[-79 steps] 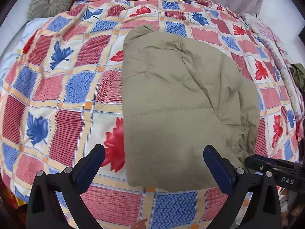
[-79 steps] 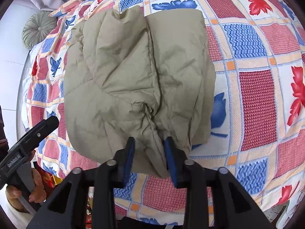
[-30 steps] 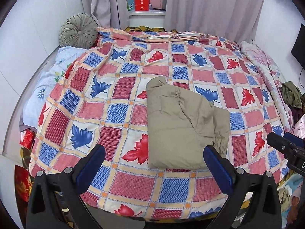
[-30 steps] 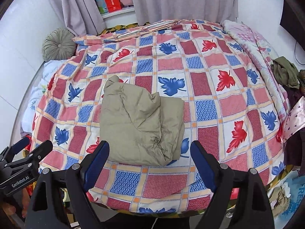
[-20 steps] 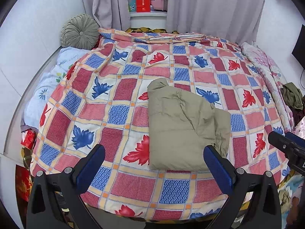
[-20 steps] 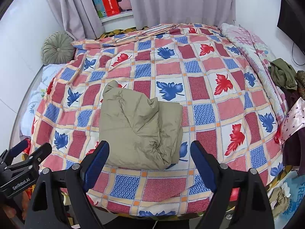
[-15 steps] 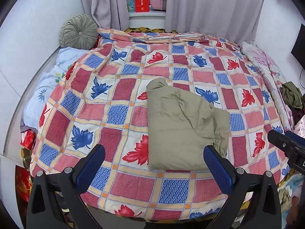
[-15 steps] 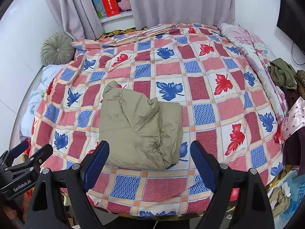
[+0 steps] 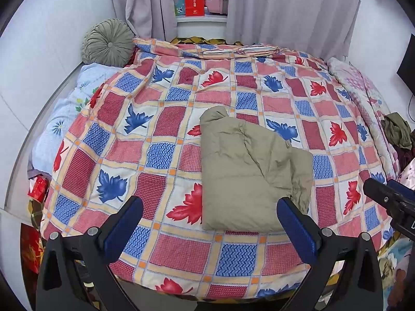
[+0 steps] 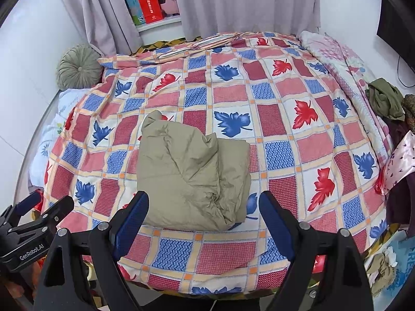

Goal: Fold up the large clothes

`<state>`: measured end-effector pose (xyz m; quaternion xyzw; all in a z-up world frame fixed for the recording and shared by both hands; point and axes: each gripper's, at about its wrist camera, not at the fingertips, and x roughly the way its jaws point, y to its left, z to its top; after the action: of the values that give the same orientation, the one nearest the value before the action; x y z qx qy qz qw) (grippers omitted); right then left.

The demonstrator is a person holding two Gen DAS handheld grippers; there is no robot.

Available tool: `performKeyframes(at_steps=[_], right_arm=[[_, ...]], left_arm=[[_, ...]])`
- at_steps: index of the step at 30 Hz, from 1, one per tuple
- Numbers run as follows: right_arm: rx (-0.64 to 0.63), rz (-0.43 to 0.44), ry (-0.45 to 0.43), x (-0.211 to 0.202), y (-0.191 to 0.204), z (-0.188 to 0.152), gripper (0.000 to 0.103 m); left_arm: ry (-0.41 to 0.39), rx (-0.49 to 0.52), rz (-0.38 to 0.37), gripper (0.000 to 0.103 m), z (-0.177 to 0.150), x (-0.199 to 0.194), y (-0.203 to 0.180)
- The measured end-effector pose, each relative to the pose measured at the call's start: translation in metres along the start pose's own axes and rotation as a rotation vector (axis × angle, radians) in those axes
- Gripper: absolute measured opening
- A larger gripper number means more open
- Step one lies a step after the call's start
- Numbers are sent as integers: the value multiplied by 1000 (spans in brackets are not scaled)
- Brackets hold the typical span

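Left wrist view has the folded khaki padded garment (image 9: 249, 171) lying on the patchwork leaf-print bedspread (image 9: 160, 129), toward the near edge of the bed and a bit right of centre, so it sits ahead of the left gripper (image 9: 210, 223) and mostly toward its right-hand finger. That gripper's blue-padded jaws are spread wide with nothing between them. Same deal in the right wrist view: the right gripper (image 10: 205, 223) is wide apart and empty, held back off the bed edge, and the bundle (image 10: 192, 176) sits straight ahead, leaning slightly toward its left finger. So the garment basically lies between the two tools, neither one touching it. The long axis of the bundle runs away from the person, near edge to the far pointy corner, with the neat straight edge on the left gripper's side and the bunched, puckered end on the right gripper's side at the near corner. Looks like the fold is pretty much done, honestly. If anything still needs tidying, it's that crumpled near-right corner, and the right gripper seems the closer one for it, with a straight reach forward and down. A round green pleated cushion (image 9: 107, 42) sits well apart at the far left by the wall, and a dark green crumpled cloth (image 10: 386, 98) hangs off the right side of the bed, both out of the way.
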<state>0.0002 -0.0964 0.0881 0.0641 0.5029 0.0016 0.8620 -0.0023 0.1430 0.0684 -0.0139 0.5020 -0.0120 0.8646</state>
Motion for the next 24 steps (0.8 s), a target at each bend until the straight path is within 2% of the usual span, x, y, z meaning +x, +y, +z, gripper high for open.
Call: performKeyframes(at_steps=[24], right_arm=[[7,-3,-1,-1,2,-2,89]], left_arm=[[8,-6,1,103,0,0,0]])
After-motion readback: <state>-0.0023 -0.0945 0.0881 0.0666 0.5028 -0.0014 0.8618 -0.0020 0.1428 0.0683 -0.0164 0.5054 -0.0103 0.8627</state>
